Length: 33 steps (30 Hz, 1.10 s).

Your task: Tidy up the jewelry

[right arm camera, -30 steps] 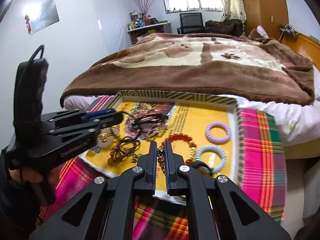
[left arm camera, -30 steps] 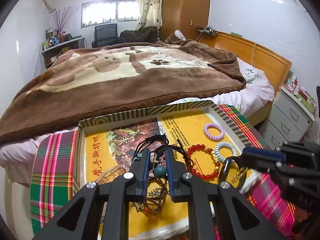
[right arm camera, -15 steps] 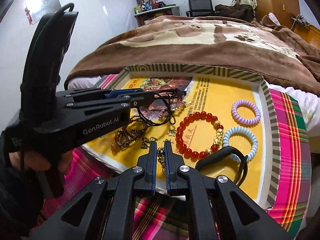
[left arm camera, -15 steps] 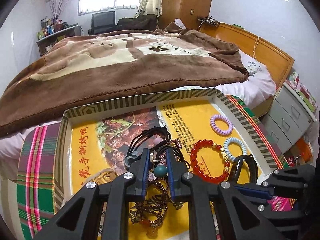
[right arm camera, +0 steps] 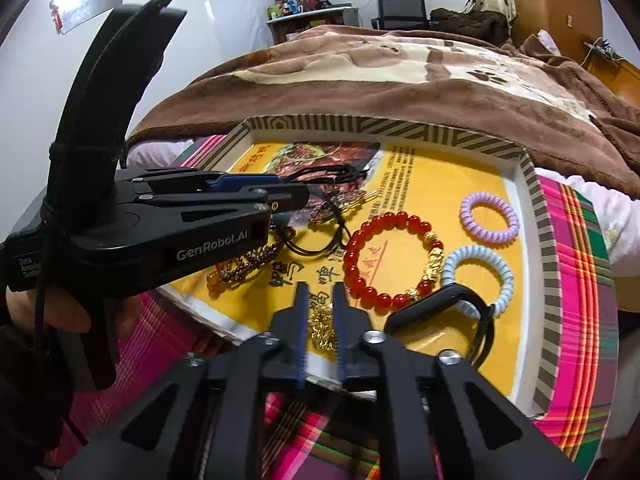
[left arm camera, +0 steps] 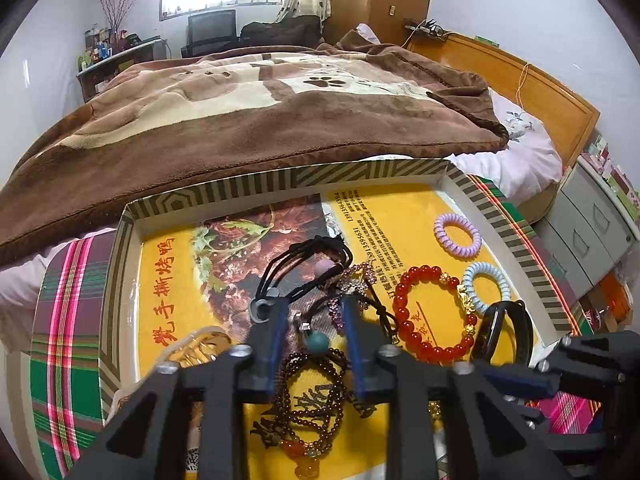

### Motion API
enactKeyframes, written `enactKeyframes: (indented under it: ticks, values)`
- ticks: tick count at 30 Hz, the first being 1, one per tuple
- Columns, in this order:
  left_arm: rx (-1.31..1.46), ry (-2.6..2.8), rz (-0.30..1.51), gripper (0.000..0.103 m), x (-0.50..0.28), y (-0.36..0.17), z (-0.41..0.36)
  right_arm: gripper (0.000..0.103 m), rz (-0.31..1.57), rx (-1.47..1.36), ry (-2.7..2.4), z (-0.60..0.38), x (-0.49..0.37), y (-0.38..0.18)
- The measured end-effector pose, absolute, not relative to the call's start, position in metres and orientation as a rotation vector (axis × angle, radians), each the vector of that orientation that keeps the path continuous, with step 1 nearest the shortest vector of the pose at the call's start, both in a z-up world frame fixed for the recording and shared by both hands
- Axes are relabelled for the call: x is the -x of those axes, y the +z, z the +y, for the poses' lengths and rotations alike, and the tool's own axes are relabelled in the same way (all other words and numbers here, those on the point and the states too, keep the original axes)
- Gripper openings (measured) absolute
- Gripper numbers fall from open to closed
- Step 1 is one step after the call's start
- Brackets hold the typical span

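Striped-rim tray (left arm camera: 288,178) on plaid cloth (left arm camera: 64,312), all jewelry laid flat inside for sorting.

Left of tray centre: left gripper (left arm camera: 314,320), jaws opening, part-open, teal bead on black cord (left arm camera: 317,341) between them, pads apparently off it; likely just set down. Dark bead bracelet (left arm camera: 316,400) below it.

Right of that: red bead bracelet (right arm camera: 394,256), then purple coil tie (right arm camera: 489,216) and blue coil tie (right arm camera: 478,276) by tray's right wall, black band (right arm camera: 436,304) at near edge.

Right gripper (right arm camera: 321,312) at tray's near edge, jaws opening, narrow gap, gold chain (right arm camera: 322,326) between, looks released.

Readable: "GenRobot.AI" on gripper body; Chinese print on yellow tray liner.
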State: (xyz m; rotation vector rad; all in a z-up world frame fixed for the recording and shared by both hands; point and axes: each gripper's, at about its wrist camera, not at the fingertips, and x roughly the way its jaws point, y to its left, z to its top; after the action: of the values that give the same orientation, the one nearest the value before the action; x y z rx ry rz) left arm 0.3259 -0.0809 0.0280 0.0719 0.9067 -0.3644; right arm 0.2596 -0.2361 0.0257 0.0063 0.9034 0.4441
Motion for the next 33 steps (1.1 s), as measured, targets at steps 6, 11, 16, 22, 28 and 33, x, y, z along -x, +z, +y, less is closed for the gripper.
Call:
enactKeyframes:
  ticks: [6, 11, 16, 22, 28, 33]
  values:
    - [-0.064, -0.356, 0.908, 0.043, -0.325, 0.031, -0.079, 0.019, 0.896, -0.011, 0.426, -0.239, -0.258, 0.028]
    - [-0.061, -0.355, 0.895, 0.059, -0.316, 0.038, -0.075, 0.043, 0.885, -0.015, 0.4, -0.244, -0.251, 0.033]
    - [-0.05, -0.326, 0.878, 0.06, -0.301, 0.052, -0.067, 0.044, 0.867, -0.036, 0.363, -0.253, -0.238, 0.043]
    - [-0.061, -0.268, 0.855, 0.061, -0.272, 0.07, -0.056, 0.044, 0.852, -0.063, 0.319, -0.262, -0.221, 0.054]
    - [-0.046, -0.243, 0.815, 0.066, -0.231, 0.087, -0.049, 0.044, 0.819, -0.087, 0.278, -0.267, -0.196, 0.068]
    - [-0.046, -0.207, 0.794, 0.071, -0.188, 0.093, -0.048, 0.044, 0.784, -0.052, 0.245, -0.265, -0.172, 0.081]
